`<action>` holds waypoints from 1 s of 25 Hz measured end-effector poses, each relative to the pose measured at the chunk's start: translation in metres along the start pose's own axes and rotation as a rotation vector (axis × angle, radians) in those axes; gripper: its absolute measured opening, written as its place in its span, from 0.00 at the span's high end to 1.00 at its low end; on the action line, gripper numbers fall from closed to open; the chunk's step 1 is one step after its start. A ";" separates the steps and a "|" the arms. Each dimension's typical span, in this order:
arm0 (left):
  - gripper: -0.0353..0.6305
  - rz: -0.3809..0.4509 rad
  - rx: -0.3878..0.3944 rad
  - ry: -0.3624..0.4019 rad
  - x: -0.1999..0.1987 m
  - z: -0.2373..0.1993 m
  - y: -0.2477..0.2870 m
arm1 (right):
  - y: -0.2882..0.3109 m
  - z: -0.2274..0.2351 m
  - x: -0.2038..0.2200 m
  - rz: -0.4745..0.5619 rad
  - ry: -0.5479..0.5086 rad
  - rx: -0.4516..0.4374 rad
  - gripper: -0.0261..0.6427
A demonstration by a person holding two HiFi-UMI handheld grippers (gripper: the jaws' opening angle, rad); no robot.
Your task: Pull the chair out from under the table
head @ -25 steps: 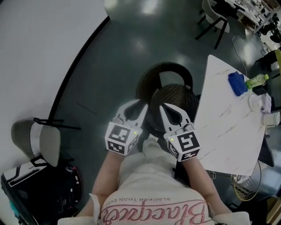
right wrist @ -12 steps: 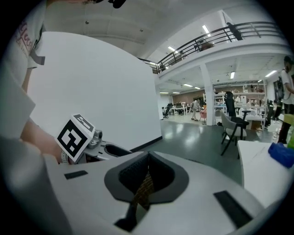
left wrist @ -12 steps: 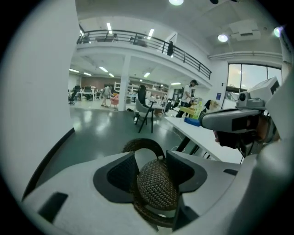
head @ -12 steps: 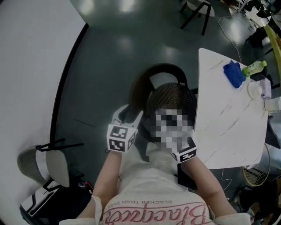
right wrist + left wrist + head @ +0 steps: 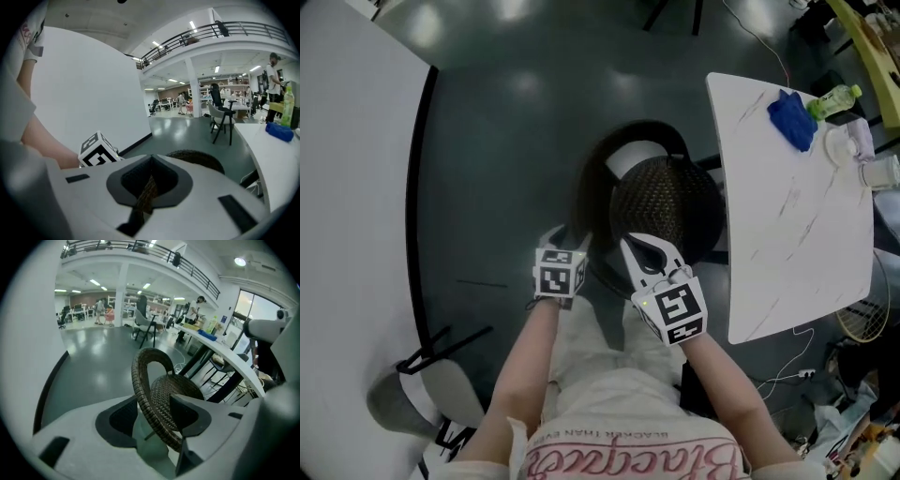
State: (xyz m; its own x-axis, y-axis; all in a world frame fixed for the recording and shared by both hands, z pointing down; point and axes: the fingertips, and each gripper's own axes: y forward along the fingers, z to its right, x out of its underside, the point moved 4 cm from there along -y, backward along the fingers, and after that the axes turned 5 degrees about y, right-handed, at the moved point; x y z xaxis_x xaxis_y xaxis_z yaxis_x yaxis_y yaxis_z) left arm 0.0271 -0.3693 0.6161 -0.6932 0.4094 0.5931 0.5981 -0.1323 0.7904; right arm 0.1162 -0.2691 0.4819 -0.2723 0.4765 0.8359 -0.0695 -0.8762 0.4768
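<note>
A dark wicker chair [image 5: 661,202] stands against the left edge of the white table [image 5: 787,216], its seat partly under the tabletop. My left gripper [image 5: 565,239] is low at the chair's near-left rim. In the left gripper view its jaws [image 5: 152,404] have just opened and stand wide, and the woven rim [image 5: 140,376] runs between them without being pressed. My right gripper [image 5: 630,242] hovers over the near edge of the seat, tips together. In the right gripper view [image 5: 151,157] a strip of wicker shows through the hollow behind the shut tips.
On the table lie a blue cloth [image 5: 790,119] and a green bottle [image 5: 834,98]. A grey chair [image 5: 422,394] stands at the lower left by the white wall [image 5: 347,187]. Cables trail on the floor under the table's near corner [image 5: 797,361]. Another chair [image 5: 222,117] stands further off.
Both grippers have dropped toward the chair, the left one further and tilted down more steeply. The left jaws went from together to wide apart. The right jaws stayed together.
</note>
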 end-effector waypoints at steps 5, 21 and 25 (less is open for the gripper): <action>0.65 -0.068 0.031 -0.073 0.009 -0.015 0.035 | 0.010 0.000 0.020 -0.040 0.061 0.060 0.96; 0.82 -0.156 0.012 -0.219 0.003 -0.028 0.071 | 0.033 -0.003 0.031 -0.091 0.091 0.127 0.96; 0.83 -0.161 0.005 -0.240 0.003 -0.032 0.067 | 0.041 -0.022 0.024 -0.084 0.078 0.124 0.96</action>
State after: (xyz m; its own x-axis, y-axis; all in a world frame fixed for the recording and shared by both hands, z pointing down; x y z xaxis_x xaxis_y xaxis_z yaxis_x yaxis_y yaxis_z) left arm 0.0521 -0.4059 0.6761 -0.6650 0.6266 0.4064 0.4905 -0.0439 0.8703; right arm 0.0859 -0.2948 0.5158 -0.3449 0.5361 0.7705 0.0229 -0.8158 0.5779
